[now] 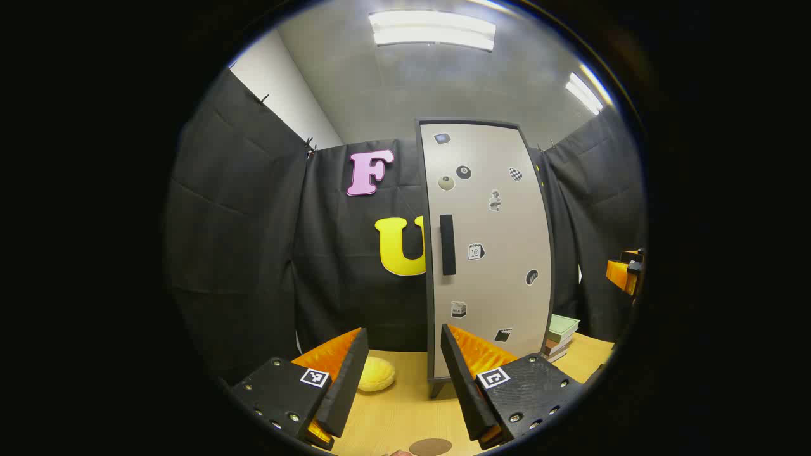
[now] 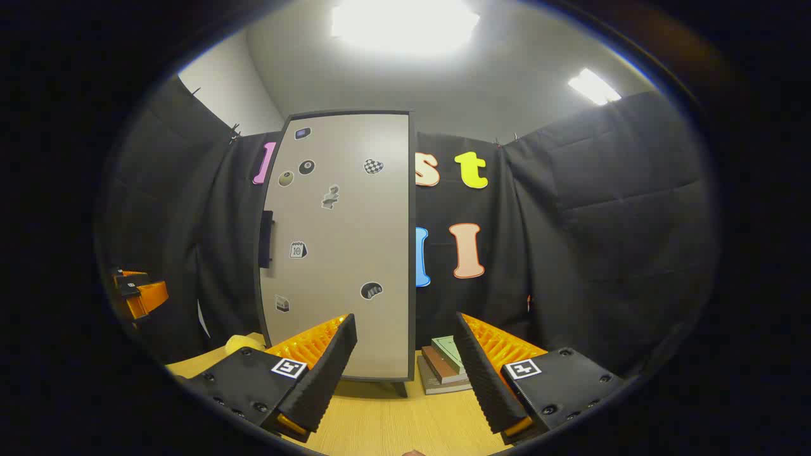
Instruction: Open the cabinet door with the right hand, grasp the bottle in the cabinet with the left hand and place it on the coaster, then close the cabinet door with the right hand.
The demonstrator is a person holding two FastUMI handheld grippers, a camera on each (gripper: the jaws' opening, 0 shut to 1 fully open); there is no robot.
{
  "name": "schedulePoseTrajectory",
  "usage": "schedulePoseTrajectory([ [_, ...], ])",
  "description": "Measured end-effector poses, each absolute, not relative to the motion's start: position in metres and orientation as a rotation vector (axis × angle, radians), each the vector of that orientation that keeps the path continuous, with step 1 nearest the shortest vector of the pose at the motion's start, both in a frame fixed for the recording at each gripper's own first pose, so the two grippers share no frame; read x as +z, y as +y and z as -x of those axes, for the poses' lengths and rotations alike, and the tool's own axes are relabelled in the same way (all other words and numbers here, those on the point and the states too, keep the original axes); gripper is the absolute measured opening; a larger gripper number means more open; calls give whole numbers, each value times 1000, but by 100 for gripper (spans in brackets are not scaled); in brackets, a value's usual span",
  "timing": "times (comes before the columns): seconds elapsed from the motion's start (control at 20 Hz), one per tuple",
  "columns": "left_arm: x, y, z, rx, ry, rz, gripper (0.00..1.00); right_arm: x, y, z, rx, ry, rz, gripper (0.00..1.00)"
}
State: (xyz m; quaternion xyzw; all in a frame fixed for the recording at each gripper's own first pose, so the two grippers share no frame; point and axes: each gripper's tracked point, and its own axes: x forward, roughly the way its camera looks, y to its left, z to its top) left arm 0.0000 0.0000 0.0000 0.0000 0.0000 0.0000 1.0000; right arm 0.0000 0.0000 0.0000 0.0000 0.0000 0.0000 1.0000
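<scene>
One flat, smooth cabinet door (image 1: pixel 488 253) (shut) — round coaster (image 1: pixel 430 447) below.

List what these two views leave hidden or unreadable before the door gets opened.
- Bottle: hidden behind the shut cabinet door in both gripper views.
- Coaster: cut off by the bottom edge in the left gripper view.
- Door stickers: too small to make out.
- Stack of books: partly hidden by the cabinet and the right gripper.
- Yellow round object: partly hidden behind the left gripper.
</scene>
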Motion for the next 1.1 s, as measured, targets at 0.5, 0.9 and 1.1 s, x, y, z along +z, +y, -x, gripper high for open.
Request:
schedulePoseTrajectory([
  [0.5,-2,9,-11,12,7,9,67,-3,7,-9,0,16,6,98],
  [0.9,-2,15,-14,15,8,-5,67,-4,17,-13,5,22,5,98],
  [1.1,1,24,-11,23,0,-12,67,-1,24,-15,16,19,5,98],
])
